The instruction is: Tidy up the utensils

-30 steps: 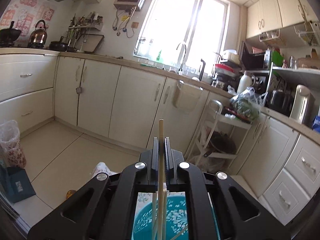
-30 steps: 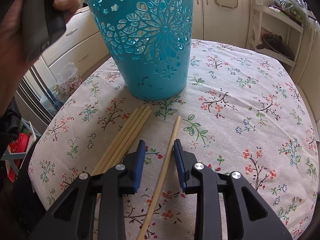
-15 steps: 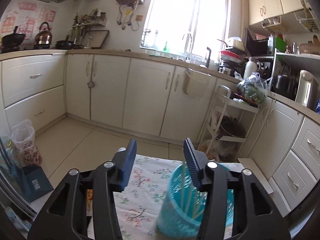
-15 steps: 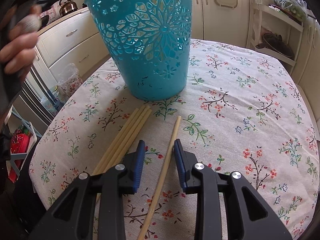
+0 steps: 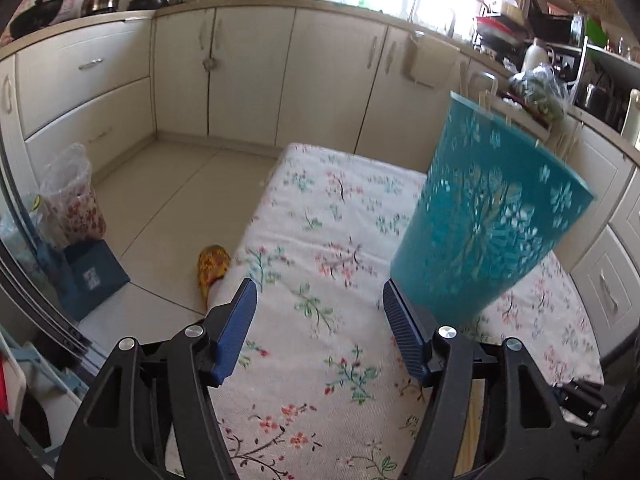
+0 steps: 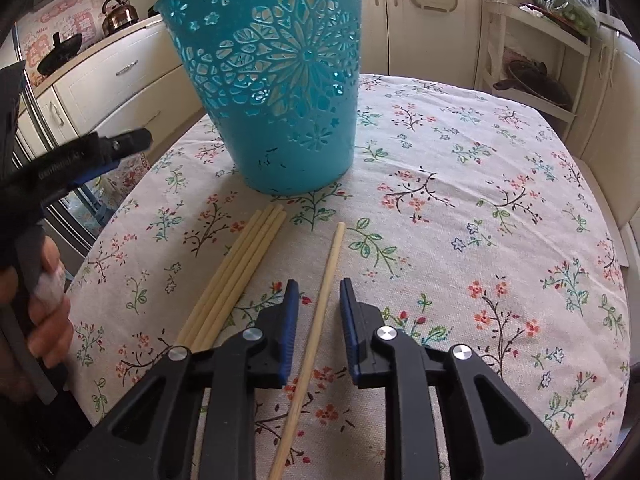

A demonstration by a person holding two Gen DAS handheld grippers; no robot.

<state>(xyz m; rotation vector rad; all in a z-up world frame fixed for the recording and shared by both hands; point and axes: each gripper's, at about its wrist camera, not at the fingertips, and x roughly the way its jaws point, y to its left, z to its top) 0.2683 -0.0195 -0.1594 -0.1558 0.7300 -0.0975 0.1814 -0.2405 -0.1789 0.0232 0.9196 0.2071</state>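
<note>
A teal cut-out basket stands on the floral tablecloth, with chopstick tips showing above its rim in the left wrist view. A bundle of several wooden chopsticks lies in front of it. A single chopstick lies between the open jaws of my right gripper, untouched by the pads. My left gripper is open and empty, low over the table left of the basket; it also shows at the left in the right wrist view.
Cream kitchen cabinets ring the room. A white rack stands behind the table. A slipper, a plastic bag and a blue box lie on the floor left of the table.
My left gripper opened and let a chopstick go into the basket, then dropped down and left toward the table. My right gripper stayed still around the single chopstick.
</note>
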